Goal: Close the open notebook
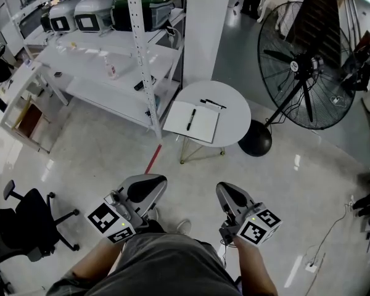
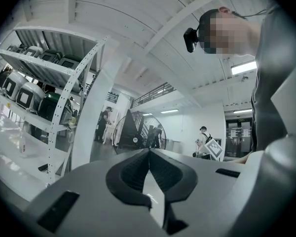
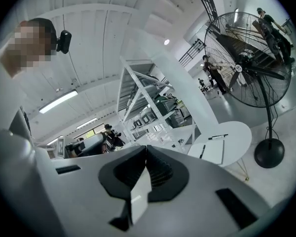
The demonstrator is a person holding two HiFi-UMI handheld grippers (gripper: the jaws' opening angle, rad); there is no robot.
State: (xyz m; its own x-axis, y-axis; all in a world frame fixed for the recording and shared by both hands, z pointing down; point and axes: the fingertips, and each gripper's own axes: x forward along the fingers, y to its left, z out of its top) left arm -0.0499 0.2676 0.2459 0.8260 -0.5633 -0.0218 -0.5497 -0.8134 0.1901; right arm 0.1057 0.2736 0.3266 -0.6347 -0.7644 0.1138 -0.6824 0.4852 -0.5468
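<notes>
An open white notebook (image 1: pixel 200 123) lies on the small round white table (image 1: pixel 233 121) ahead of me, with a black pen (image 1: pixel 190 119) resting across its page. Two more pens (image 1: pixel 213 103) lie behind it on the table. Both grippers hang low near my body, well short of the table. My left gripper (image 1: pixel 153 182) is shut and empty, its jaws meeting at the tip (image 2: pixel 149 151). My right gripper (image 1: pixel 225 190) is likewise shut with nothing held (image 3: pixel 146 147). The right gripper view shows the notebook (image 3: pixel 214 152) far off to the right; the left gripper view does not show it.
A white metal shelf rack (image 1: pixel 111 54) with boxes stands left of the table, beside a white pillar (image 1: pixel 206 29). A big black floor fan (image 1: pixel 302 66) stands to the right. An office chair (image 1: pixel 24 221) is at my left. Bare floor lies between me and the table.
</notes>
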